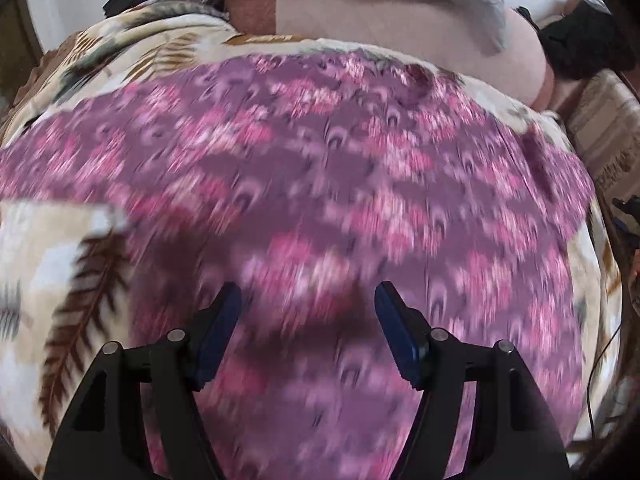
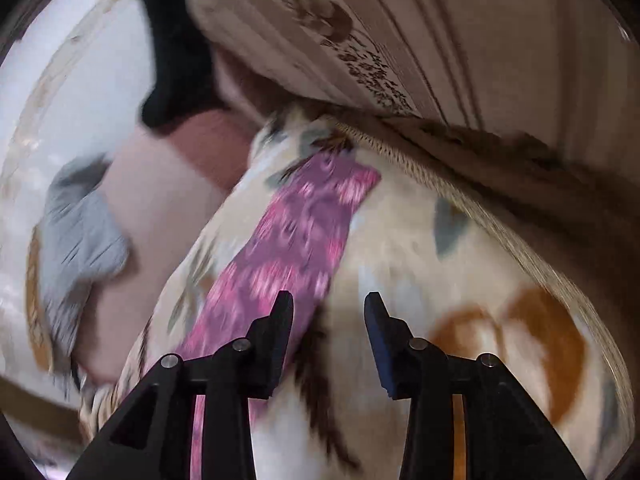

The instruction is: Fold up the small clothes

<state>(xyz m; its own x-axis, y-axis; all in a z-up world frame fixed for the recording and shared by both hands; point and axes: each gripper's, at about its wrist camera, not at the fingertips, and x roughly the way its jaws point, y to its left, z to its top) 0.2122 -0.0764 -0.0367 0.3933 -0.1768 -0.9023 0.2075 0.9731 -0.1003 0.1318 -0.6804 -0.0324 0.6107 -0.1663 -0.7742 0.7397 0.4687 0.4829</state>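
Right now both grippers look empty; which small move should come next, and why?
Probably lower the left gripper onto the purple patterned cloth to pinch an edge. The cloth lies spread on the blanket, and the right gripper is open beside it.

The left tongs [image 1: 308,296] point steeply down, jaws spread wide with nothing between the blue pads; the two black fingers rise from six o'clock toward twelve in the left wrist view. The right tongs [image 2: 328,304] also tilt downward, jaws parted, seemingly empty, though motion blur makes that hard to confirm. Its left finger [image 2: 276,332] reaches up from seven o'clock.
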